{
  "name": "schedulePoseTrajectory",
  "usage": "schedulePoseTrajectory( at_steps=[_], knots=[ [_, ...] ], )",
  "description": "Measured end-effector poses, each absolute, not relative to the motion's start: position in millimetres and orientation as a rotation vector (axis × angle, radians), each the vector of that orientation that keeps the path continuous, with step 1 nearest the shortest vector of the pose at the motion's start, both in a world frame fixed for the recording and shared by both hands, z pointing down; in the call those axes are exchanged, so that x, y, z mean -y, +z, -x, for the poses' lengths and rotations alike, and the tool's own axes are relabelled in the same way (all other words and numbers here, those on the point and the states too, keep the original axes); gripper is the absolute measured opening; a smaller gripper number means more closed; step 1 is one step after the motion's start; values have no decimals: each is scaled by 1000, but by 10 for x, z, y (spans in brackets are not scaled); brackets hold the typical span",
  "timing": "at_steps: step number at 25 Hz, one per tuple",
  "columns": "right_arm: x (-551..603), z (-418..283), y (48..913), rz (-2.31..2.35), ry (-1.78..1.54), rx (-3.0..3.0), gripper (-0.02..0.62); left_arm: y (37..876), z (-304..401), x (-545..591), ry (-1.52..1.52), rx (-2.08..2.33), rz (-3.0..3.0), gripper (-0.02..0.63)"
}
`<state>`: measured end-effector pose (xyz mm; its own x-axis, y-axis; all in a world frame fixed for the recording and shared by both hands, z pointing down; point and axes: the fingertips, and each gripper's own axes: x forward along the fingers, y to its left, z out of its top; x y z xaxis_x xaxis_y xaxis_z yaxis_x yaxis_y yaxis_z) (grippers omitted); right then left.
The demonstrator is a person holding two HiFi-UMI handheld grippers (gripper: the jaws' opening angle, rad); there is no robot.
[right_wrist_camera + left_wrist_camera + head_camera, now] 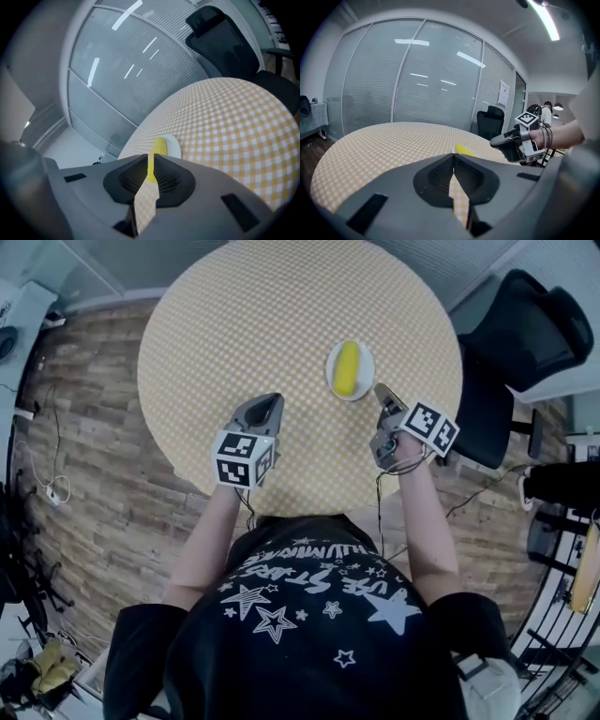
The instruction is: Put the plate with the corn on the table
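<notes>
Closest in, both claws hover over the near part of the worktop (244, 324), one on each side. The left claw (272, 405) is closed right up. Its own view shows the tips meeting with nothing between them, only checked cloth beyond. The right claw (381, 393) is all but closed, with just a thin slit between the jaws, and it carries nothing either. The yellow in that slit is the corn (347, 368) lying further off, not something gripped.

A little further on sits the plate (367, 362), flat on the cloth, with the corn lying along its middle. It's just ahead of the right claw's tips and off to the left claw's right. By the look of it the placing is already done: the plate is down and neither claw has hold of it.

The danger now is that right claw, which is close to the plate's rim. A careless swing towards the rim could nudge the plate along the cloth or tip its edge, and a round cob would likely roll straight off. Going back in for a fresh pinch on that thin rim could tilt it the same way. The left claw is far enough off to be less of a worry.

Beyond that, bare cloth runs to the far edge, with a black chair (525, 329) off to the right.
</notes>
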<state>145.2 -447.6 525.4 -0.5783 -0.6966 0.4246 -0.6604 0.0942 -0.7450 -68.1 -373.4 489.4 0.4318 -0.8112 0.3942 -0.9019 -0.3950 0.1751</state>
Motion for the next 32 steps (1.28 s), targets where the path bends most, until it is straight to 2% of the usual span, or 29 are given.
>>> schedulePoseTrajectory(
  at_steps=[17,24,32],
  knots=[
    [2729,-689,4642,1468,-1254,-2297,48,4666,1206,2506,326,1240,-2540,8],
    [1944,-804,4711,1577,-1260,-2224,48,4769,1077,2063,339,1089,-2579,8],
    [1663,-1042,4592,1594,-1202,-2223,48,4680,778,1869,329,1047,-2624,8]
  ],
)
